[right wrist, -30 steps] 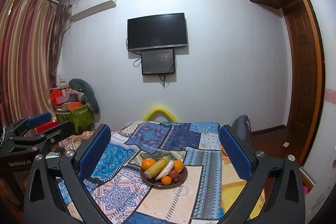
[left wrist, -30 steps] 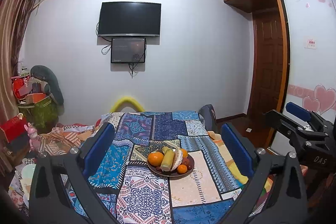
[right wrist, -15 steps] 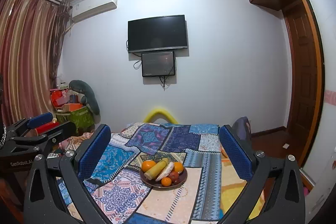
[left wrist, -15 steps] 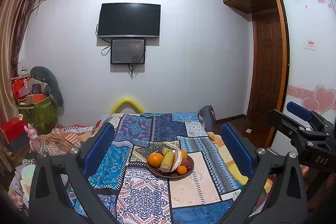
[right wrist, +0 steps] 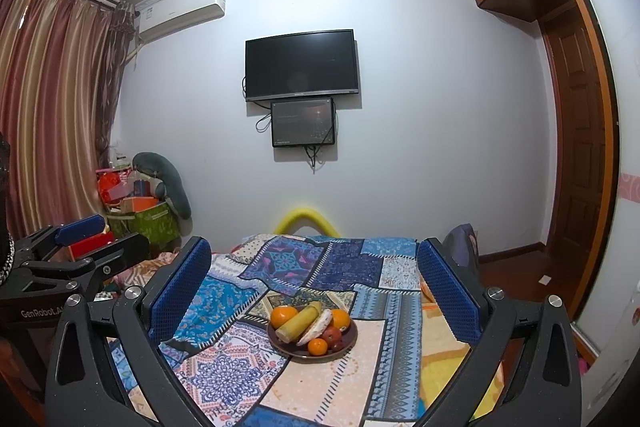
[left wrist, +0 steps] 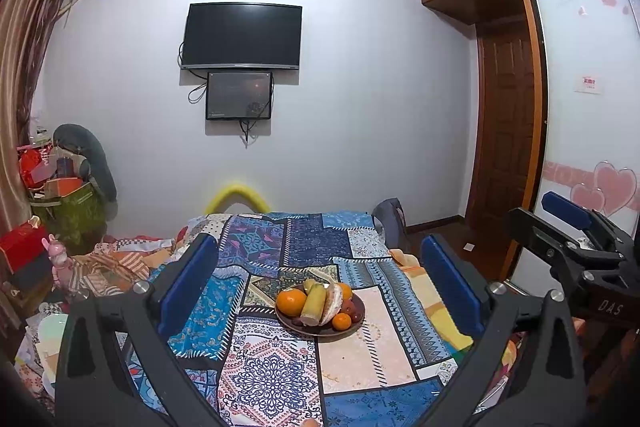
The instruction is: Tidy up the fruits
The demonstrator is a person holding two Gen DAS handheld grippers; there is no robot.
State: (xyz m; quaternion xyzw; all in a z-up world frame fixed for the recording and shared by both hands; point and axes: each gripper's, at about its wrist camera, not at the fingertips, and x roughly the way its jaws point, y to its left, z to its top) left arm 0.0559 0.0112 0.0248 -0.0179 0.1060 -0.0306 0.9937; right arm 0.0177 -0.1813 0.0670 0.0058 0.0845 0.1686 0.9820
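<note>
Two grippers up, both with jaws spread wide and nothing between the blue pads — left gripper [left wrist: 320, 283] and right gripper [right wrist: 314, 285] each hover short of the plate, well apart from it.

One brown plate [left wrist: 354, 327] sits on the patchwork quilt [left wrist: 272, 375], roughly mid-bed. Fruit count on the plate, as far as visible:
- 3 oranges — one large orange [left wrist: 291, 301] at the plate's left edge, one small orange [left wrist: 341, 321] at its near edge, one partly hidden orange [left wrist: 345, 291] at the far right behind the other fruit.
- 1 yellow-green banana [left wrist: 314, 303] lying across the plate's centre, touching the large orange.
- 1 pale elongated fruit [left wrist: 333, 303] just right of the banana, leaning on it; can't tell what kind.
- A few dark red small fruits [right wrist: 332, 335] at the plate's right side; exact count unclear.

All fruit is on the plate, none loose on the quilt.

From the left wrist view the right gripper's body shows to the right of the plate; from the right wrist view the left gripper's body shows to the left of it.

Beyond the plate, on the far wall: 1 television [left wrist: 242, 35] with 1 smaller screen [left wrist: 239, 95] directly under it. 1 air conditioner [right wrist: 182, 13] up left of the television, 1 wooden door [left wrist: 506, 147] to its right.
</note>
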